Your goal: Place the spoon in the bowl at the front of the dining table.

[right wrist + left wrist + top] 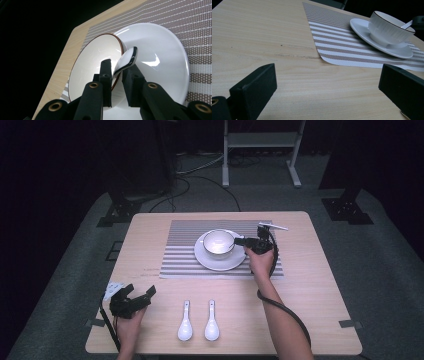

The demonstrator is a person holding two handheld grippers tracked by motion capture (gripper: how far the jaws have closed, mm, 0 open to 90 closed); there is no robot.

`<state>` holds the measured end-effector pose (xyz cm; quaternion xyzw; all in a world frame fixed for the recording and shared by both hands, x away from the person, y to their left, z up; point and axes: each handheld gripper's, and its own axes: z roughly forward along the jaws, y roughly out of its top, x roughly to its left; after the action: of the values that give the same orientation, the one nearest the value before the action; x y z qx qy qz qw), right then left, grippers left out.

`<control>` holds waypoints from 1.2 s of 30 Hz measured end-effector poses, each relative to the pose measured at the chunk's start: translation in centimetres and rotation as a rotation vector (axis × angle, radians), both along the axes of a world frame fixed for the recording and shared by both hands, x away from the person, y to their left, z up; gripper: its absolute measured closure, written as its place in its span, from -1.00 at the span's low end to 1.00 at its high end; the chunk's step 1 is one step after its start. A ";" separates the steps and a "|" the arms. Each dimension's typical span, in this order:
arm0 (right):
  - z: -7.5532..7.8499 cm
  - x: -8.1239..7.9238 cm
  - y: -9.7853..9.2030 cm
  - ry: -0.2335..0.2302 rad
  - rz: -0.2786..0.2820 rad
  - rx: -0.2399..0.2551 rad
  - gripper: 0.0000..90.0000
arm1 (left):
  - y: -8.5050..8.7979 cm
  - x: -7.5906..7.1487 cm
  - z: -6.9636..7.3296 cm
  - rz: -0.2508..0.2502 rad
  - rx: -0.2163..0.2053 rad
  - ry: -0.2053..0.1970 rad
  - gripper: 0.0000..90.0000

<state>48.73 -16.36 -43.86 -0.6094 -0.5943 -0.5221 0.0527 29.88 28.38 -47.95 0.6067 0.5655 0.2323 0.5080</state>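
Note:
A white bowl (218, 242) (389, 28) (92, 60) with a dark rim stands on a white plate (207, 261) (362, 28) (160, 50), on a striped placemat (175, 265) (337, 45). A white spoon (126, 61) (407, 24) leans on the bowl's rim, its handle between the jaws of my right gripper (239, 241) (117, 69). The jaws stand slightly apart around the handle, with a thin gap at one pad. My left gripper (140, 290) (325, 85) rests open near the table's front left corner, nothing between its jaws.
Two more white spoons (185, 322) (212, 321) lie side by side near the front edge of the wooden table (300, 295). A white stand (260, 142) is on the floor beyond the table, with dark equipment and cables to the left.

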 end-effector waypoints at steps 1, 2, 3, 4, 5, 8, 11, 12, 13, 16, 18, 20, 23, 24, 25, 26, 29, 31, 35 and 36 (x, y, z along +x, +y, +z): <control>0.0 0.0 0.0 0.001 0.000 0.003 0.69 | 0.0 0.0 0.0 0.001 0.000 0.001 -0.99; 0.0 -0.1 0.0 0.001 0.002 0.007 0.68 | 0.0 0.0 0.0 0.001 0.000 0.001 -0.99; 0.0 -0.1 0.0 0.001 0.002 0.007 0.68 | 0.0 0.0 0.0 0.002 0.000 0.001 -0.99; 0.0 -0.1 -0.1 0.000 0.005 0.011 0.66 | 0.0 0.0 0.0 0.003 0.000 0.001 -0.99; -0.1 -0.2 -0.1 -0.004 0.013 0.019 0.62 | 0.0 0.0 0.0 0.004 0.001 0.002 -0.99; -0.1 -0.4 -0.3 -0.010 0.016 0.035 0.59 | 0.0 0.0 0.0 0.005 0.003 0.001 -0.99; -0.2 -0.5 -0.4 -0.008 0.022 0.044 0.56 | 0.0 0.0 0.0 0.007 0.002 0.000 -0.99; -0.2 -0.6 -0.5 -0.011 0.024 0.049 0.55 | 0.0 0.0 0.0 0.009 0.000 0.001 -0.99; -0.2 -0.6 -0.5 -0.011 0.024 0.049 0.55 | 0.0 0.0 0.0 0.009 0.000 0.001 -0.99; -0.2 -0.8 -0.6 -0.013 0.028 0.054 0.55 | 0.0 0.0 0.0 0.009 0.001 0.001 -0.99; -0.3 -0.8 -0.8 -0.013 0.031 0.057 0.54 | 0.0 0.0 0.0 0.010 0.003 0.001 -0.99; -0.3 -0.9 -1.0 -0.015 0.033 0.060 0.53 | 0.0 0.0 0.0 0.010 0.004 0.001 -0.99; -0.4 -1.1 -1.1 -0.017 0.039 0.060 0.52 | -0.1 0.0 0.0 0.012 0.003 0.002 -0.99; -0.4 -1.2 -1.2 -0.018 0.042 0.065 0.51 | -0.1 0.0 0.0 0.011 0.004 0.002 -0.99; -0.4 -1.2 -1.2 -0.018 0.042 0.065 0.51 | -0.1 0.0 0.0 0.011 0.004 0.002 -0.99; -0.5 -1.4 -1.2 -0.018 0.051 0.068 0.49 | -0.1 0.0 0.0 0.011 0.005 0.000 -0.99; -0.8 -1.6 -1.3 -0.018 0.062 0.073 0.48 | -0.1 0.0 0.0 0.011 0.004 -0.002 -0.99; -0.9 -1.7 -1.3 -0.019 0.066 0.073 0.47 | -0.1 0.0 0.0 0.011 0.005 0.000 -0.99; -1.3 -2.2 -1.6 -0.019 0.079 0.081 0.44 | -0.1 -0.1 0.0 0.011 0.008 -0.002 -0.99; -1.3 -2.4 -1.6 -0.020 0.082 0.082 0.43 | -0.1 0.0 0.0 0.010 0.009 -0.001 -0.99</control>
<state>46.37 -17.94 -45.19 -0.5768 -0.5973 -0.5494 0.0931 29.83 28.24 -47.92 0.6060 0.5672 0.2377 0.5046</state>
